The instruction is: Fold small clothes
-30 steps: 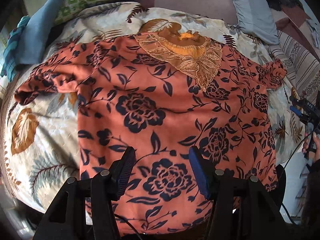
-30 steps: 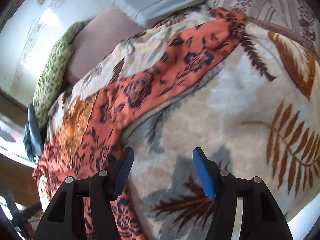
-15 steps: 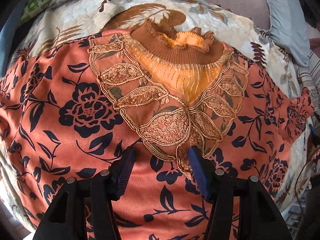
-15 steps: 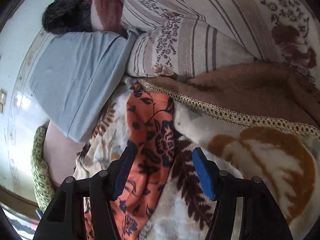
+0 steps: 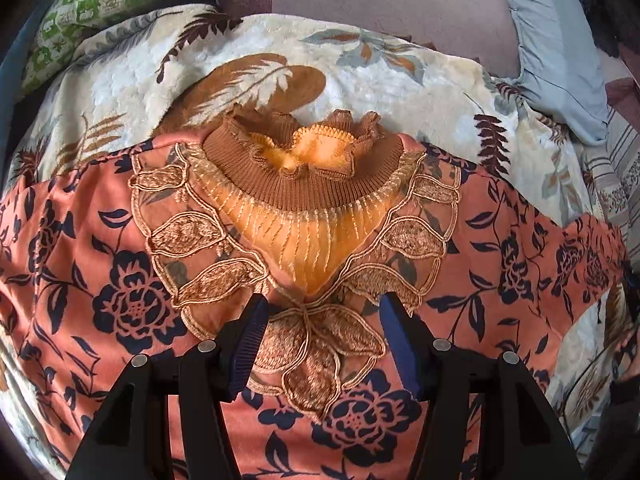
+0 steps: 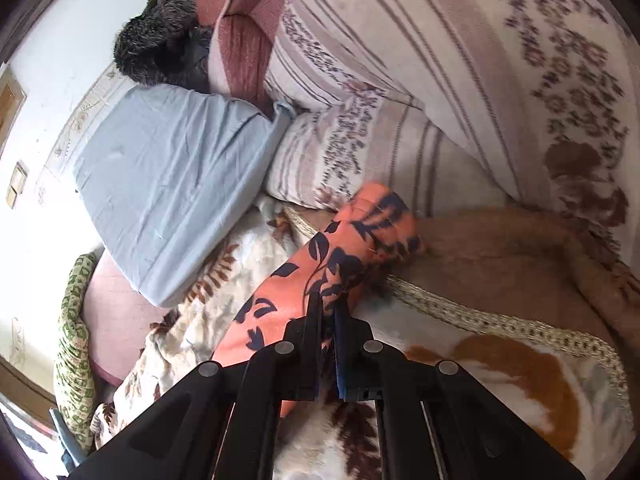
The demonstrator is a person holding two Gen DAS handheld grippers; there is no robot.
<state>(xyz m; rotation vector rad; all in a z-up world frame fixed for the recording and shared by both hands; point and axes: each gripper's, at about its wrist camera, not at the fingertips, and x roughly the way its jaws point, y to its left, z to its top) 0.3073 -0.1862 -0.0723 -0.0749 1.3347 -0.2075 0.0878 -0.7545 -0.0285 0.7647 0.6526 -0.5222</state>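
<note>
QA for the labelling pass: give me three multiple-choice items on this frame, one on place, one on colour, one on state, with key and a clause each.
1. Where does the left gripper hover?
A. Over the lace applique below the collar
B. Over the green pillow
C. Over the hem

2. What colour is the top?
A. White with grey stripes
B. Orange-pink with dark navy flowers
C. Plain yellow

3. How does the right gripper stand?
A. Wide open over the blanket
B. Open beside the blue pillow
C. Shut on the sleeve

Key: 1 A, the lace shows between its open fingers just below the collar. 2 B, navy flowers cover the orange-pink cloth. 3 C, its fingers have just closed and pinch the sleeve cloth, which runs out past the tips.
</note>
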